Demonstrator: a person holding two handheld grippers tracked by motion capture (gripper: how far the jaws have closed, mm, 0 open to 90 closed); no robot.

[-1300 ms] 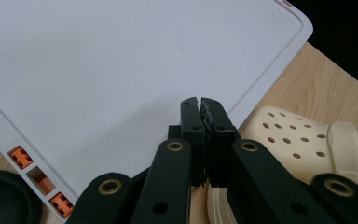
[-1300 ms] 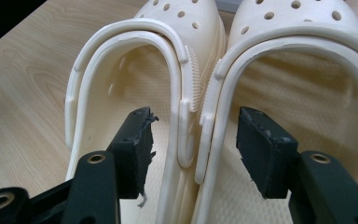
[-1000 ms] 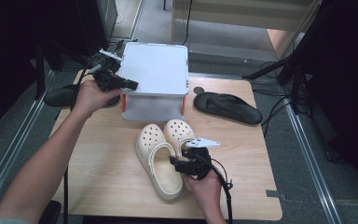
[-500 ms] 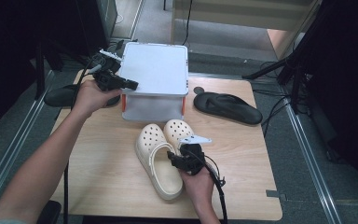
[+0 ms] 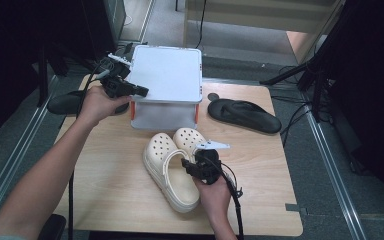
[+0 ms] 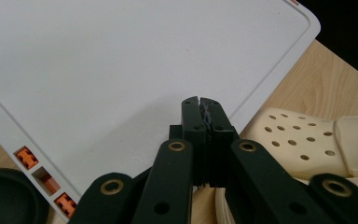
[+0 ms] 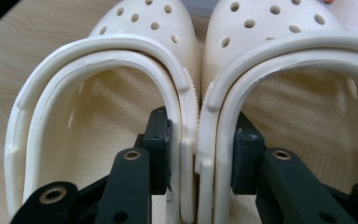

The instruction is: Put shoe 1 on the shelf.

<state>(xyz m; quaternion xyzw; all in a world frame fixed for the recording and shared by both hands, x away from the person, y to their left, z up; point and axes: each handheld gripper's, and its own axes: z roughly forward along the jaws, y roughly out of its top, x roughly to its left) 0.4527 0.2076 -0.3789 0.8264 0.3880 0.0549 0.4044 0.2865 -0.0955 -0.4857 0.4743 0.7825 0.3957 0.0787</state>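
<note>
Hiding 2nd clog [image 5: 192, 141]: right claw [image 5: 194, 165]

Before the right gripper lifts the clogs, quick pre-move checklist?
1. Right gripper straddles both inner walls, one jaw inside each clog: ok; jaws have just been closing.
2. Pads pressing firmly on the walls: cannot tell.
3. Clogs side by side and touching: ok.
4. Left gripper shut, empty, over the box lid: ok.
5. Box lid closed, so clogs cannot go in yet: not ok.
6. Flip-flop lies apart from the clogs: ok.
</note>
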